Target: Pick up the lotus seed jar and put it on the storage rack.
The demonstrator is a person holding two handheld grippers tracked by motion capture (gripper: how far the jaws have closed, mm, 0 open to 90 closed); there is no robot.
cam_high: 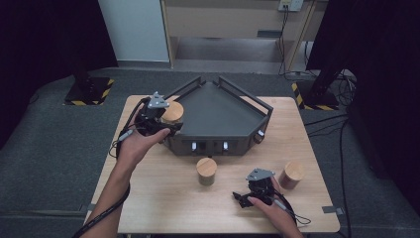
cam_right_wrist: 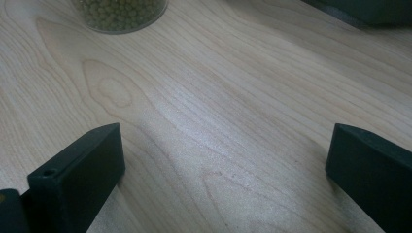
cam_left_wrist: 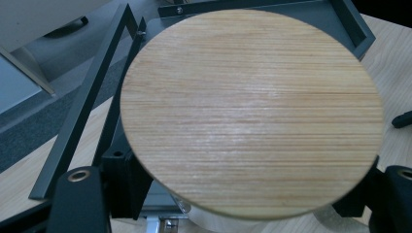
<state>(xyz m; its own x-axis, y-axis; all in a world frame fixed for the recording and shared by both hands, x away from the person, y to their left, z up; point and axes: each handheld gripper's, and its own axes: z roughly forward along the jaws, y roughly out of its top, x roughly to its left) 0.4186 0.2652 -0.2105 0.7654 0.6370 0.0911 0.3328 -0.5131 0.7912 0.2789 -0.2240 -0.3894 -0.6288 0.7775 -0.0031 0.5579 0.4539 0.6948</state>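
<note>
L tongs (cam_high: 166,128) clenched on jar (cam_high: 173,112) w/ wooden lid (cam_left_wrist: 250,114); jar sits between the jaws, lid facing up, just beside the L rail of the dark tray (cam_high: 218,106). Prob. glass body: rigid, smooth, slippery-ish, breakable, moderate weight if filled. Best hold is on the body just under the lid, not the lid itself, which may lift off.

R tongs (cam_high: 242,199) released, jaws wide over bare table (cam_right_wrist: 218,121), nothing between. Second jar (cam_high: 206,171) near, ahead; third jar (cam_high: 291,174) just beside R hand (cam_high: 270,206).
</note>
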